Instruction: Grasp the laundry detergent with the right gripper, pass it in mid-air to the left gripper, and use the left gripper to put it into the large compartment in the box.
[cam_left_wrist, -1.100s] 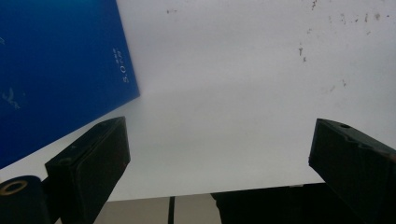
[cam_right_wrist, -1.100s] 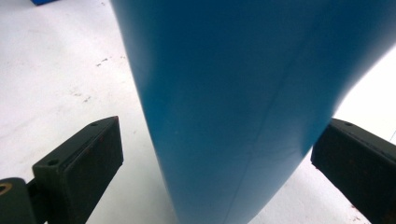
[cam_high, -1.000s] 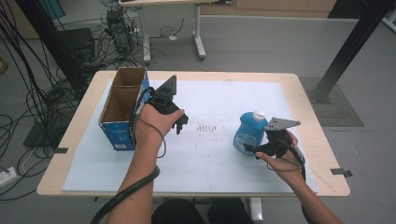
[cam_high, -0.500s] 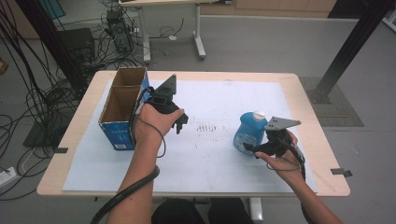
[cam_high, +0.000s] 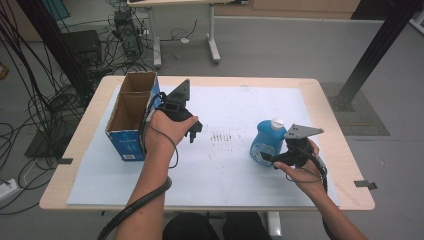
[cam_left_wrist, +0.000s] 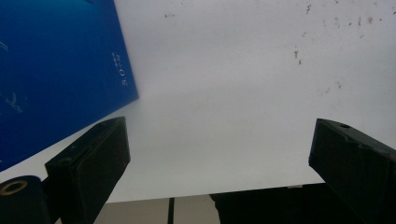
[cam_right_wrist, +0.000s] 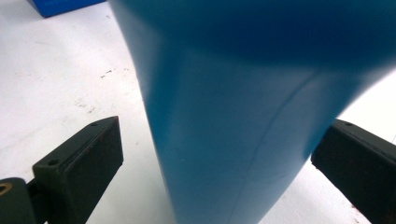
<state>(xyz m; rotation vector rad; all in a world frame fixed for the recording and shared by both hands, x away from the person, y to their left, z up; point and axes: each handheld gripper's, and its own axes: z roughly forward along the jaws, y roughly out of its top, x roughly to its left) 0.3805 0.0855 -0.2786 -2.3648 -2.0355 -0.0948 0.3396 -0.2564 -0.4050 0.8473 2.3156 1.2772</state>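
Right gripper (cam_high: 268, 158) over white paper-covered table (cam_high: 240, 165)

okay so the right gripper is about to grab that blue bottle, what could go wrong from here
The right gripper has its jaws open around the blue bottle, with a clear gap on the left side; closing off-centre could push or tip the upright bottle. The bottle's smooth curved wall may slip in the grip. The left gripper hangs open close beside the cardboard box and could bump it.

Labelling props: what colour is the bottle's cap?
White, on the blue bottle; cap clearest in the high view.
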